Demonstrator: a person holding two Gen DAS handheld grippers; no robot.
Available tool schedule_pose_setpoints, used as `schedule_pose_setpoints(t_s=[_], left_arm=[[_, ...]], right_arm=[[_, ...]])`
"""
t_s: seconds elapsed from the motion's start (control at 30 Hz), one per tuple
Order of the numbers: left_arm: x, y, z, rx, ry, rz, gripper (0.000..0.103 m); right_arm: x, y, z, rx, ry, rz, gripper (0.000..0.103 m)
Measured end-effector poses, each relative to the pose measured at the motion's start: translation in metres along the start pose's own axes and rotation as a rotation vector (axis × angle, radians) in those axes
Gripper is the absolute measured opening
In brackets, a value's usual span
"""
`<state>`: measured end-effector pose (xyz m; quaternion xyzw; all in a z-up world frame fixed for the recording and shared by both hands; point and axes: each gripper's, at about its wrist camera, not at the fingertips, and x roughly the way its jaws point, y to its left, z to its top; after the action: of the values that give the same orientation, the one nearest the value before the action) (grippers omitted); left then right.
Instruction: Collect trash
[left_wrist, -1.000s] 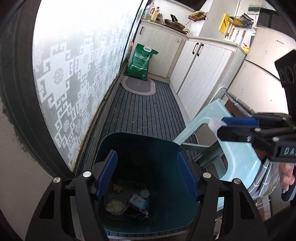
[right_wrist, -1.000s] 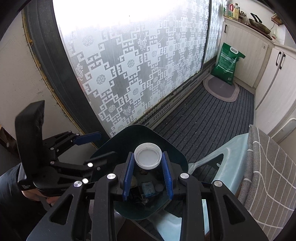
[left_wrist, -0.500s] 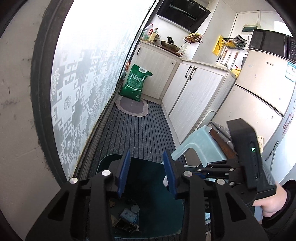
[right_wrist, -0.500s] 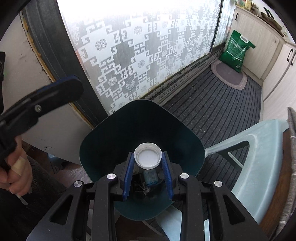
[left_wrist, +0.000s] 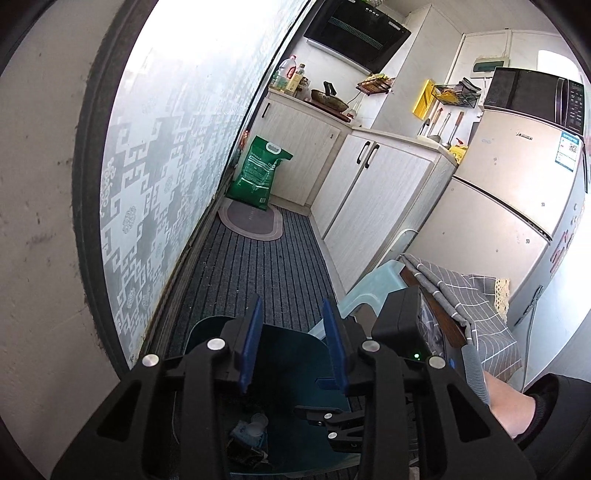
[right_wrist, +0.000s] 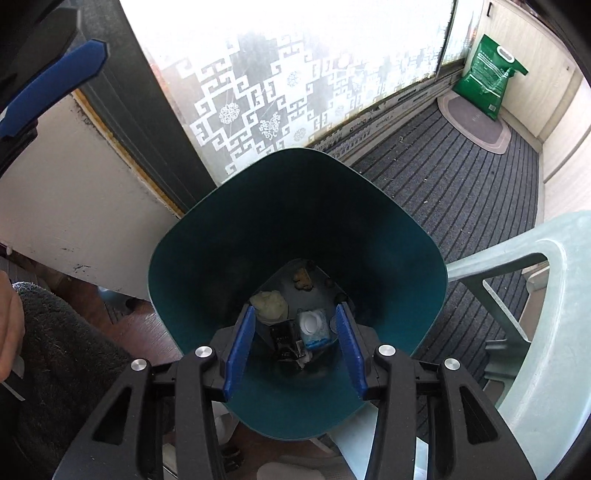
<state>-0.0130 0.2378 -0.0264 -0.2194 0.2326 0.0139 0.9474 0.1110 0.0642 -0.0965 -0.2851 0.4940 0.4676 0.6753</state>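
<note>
- Grey ribbed kitchen matting (right_wrist: 461, 192) is lying beneath the dark teal plastic bin (right_wrist: 295, 206).
- Your right gripper (right_wrist: 295, 347) is hanging over it, jaws just opened, empty; a white round cap (right_wrist: 309, 322) is lying inside.
- Your left gripper (left_wrist: 291, 347) is sitting narrowed, empty.

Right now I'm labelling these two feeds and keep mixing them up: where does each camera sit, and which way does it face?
Left wrist: on the left gripper, angled slightly down along the kitchen floor toward the green sack; shows its open blue-padded jaws, the right gripper and a bare forearm.
Right wrist: on the right gripper, looking steeply down into the dark teal plastic bin; its empty jaws have just been opening.
Shared: the bin, the sack, the pale green plastic chair.
</note>
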Motion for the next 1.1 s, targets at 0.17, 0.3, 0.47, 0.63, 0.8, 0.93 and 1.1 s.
schedule_pose_setpoints(t_s=[0.17,0.3,0.47,0.63,0.8,0.93,1.1], left_arm=[[-0.012,-0.009,0.006,0.029,-0.020,-0.024,0.035],[-0.021,-0.021,0.010,0.065,-0.032,-0.017,0.039],[-0.030,-0.035,0.011,0.116,-0.032,0.046,0.041],[-0.046,-0.049,0.014,0.152,-0.046,0.129,0.042],[-0.055,-0.062,0.007,0.168,-0.035,0.166,0.055],[-0.061,-0.075,-0.002,0.234,-0.048,0.218,0.066],[-0.063,-0.085,-0.010,0.233,-0.055,0.220,0.083]], right_arm=[[-0.016,0.007,-0.002,-0.018,-0.050,-0.006,0.030],[-0.042,0.010,-0.004,-0.020,-0.130,-0.018,0.027],[-0.093,0.008,-0.016,0.011,-0.253,-0.024,0.027],[-0.151,0.007,-0.040,0.063,-0.395,-0.062,0.027],[-0.196,-0.006,-0.084,0.133,-0.505,-0.086,0.035],[-0.219,-0.011,-0.111,0.154,-0.556,-0.126,0.048],[-0.257,-0.015,-0.150,0.166,-0.623,-0.148,0.069]])
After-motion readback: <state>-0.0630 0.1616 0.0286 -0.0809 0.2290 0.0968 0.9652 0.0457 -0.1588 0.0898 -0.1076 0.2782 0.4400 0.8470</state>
